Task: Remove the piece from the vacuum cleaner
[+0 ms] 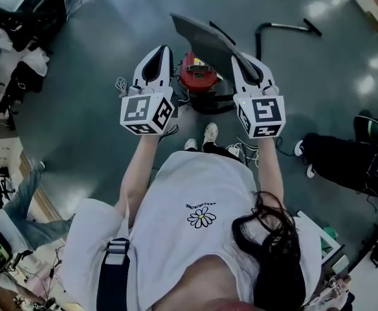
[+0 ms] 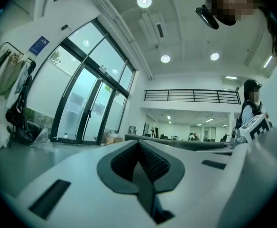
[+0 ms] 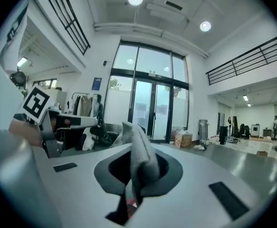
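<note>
The red vacuum cleaner (image 1: pixel 199 76) stands on the grey floor just beyond my feet. Both grippers are raised and point about level. A flat grey piece (image 1: pixel 202 37) sticks out up and to the left from my right gripper (image 1: pixel 239 58), above the vacuum. In the right gripper view the grey piece (image 3: pixel 141 151) is pinched between the jaws of the right gripper (image 3: pixel 133 144). My left gripper (image 1: pixel 165 49) is beside the piece, not on it. In its own view the left gripper (image 2: pixel 141 160) has its pads together with nothing between them, and the piece (image 2: pixel 181 144) shows edge-on beyond.
A black bent vacuum pipe (image 1: pixel 283 28) lies on the floor at the back right. A person in dark trousers (image 1: pixel 338 157) is at the right. Bags and clutter (image 1: pixel 21 70) line the left side. Glass doors (image 3: pixel 152 108) are ahead in the right gripper view.
</note>
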`<state>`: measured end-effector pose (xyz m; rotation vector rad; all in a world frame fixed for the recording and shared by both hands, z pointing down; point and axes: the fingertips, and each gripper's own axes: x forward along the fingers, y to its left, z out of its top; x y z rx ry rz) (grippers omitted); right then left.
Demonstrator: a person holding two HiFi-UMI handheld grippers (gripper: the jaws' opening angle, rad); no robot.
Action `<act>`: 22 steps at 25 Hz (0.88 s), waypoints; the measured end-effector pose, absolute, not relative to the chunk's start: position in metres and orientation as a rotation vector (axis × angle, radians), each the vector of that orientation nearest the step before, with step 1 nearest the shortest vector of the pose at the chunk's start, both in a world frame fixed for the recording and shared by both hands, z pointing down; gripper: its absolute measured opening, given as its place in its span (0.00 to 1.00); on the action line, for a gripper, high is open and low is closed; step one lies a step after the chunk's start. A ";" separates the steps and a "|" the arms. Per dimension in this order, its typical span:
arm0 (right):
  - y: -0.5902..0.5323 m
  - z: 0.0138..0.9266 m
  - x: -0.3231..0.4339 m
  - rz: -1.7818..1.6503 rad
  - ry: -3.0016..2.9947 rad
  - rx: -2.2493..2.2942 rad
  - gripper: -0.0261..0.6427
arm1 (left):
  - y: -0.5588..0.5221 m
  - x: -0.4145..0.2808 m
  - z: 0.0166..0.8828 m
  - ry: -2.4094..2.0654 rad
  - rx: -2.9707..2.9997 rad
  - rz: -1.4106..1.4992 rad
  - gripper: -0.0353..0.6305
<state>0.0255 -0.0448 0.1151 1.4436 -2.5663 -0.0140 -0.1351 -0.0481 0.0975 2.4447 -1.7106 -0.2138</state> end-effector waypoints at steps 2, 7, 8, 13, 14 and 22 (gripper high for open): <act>-0.048 0.084 0.030 -0.024 -2.627 1.543 0.07 | -0.048 -0.138 0.077 -1.740 2.482 -0.252 0.06; -0.050 0.043 0.036 -0.035 -2.705 1.676 0.07 | -0.049 -0.139 0.048 -1.742 2.511 -0.345 0.06; -0.049 0.039 0.036 -0.022 -2.722 1.691 0.07 | -0.050 -0.138 0.046 -1.738 2.515 -0.351 0.06; -0.044 0.023 0.032 -0.061 -2.755 1.743 0.07 | -0.055 -0.137 0.044 -1.721 2.516 -0.374 0.06; -0.044 0.020 0.028 -0.076 -2.759 1.734 0.07 | -0.055 -0.138 0.042 -1.719 2.517 -0.383 0.06; -0.045 0.016 0.011 -0.087 -2.771 1.697 0.07 | -0.055 -0.144 0.032 -1.727 2.530 -0.397 0.06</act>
